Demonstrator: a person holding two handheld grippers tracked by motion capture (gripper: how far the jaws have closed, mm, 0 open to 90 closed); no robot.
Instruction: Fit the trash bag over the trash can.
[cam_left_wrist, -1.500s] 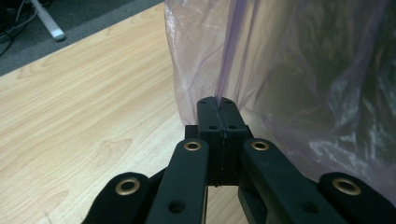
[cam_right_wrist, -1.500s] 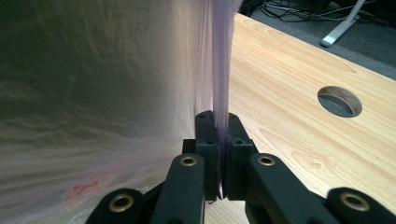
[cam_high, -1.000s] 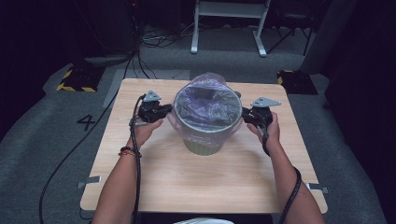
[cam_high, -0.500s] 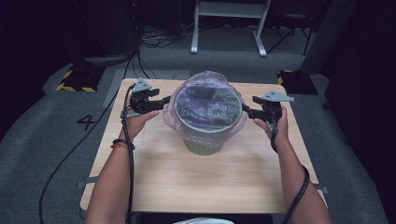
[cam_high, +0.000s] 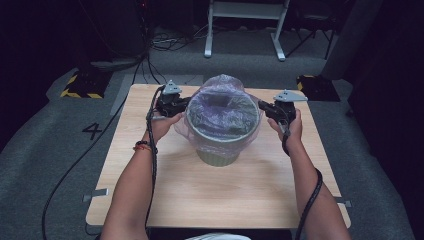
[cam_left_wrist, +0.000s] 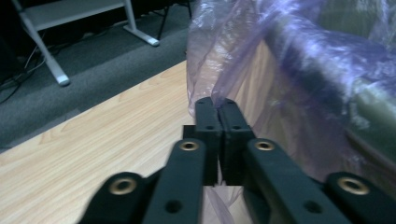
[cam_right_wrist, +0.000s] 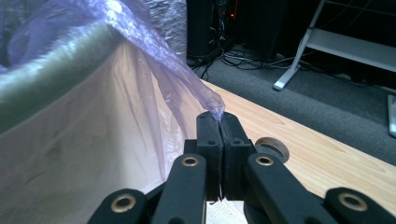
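Bag: one, thin crinkled purple film, lining bin.
Bin: one, round green, table centre.
Left gripper: 9 o'clock, jaws pinching film.
Right gripper: 3 o'clock, pinching film.
Table: wood-grain.

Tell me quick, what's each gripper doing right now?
Left gripper: closed on the purple bag.
Right gripper: closed on the same bag's opposite edge.

The bag lines the bin, mid-table, between both hand-held grippers.
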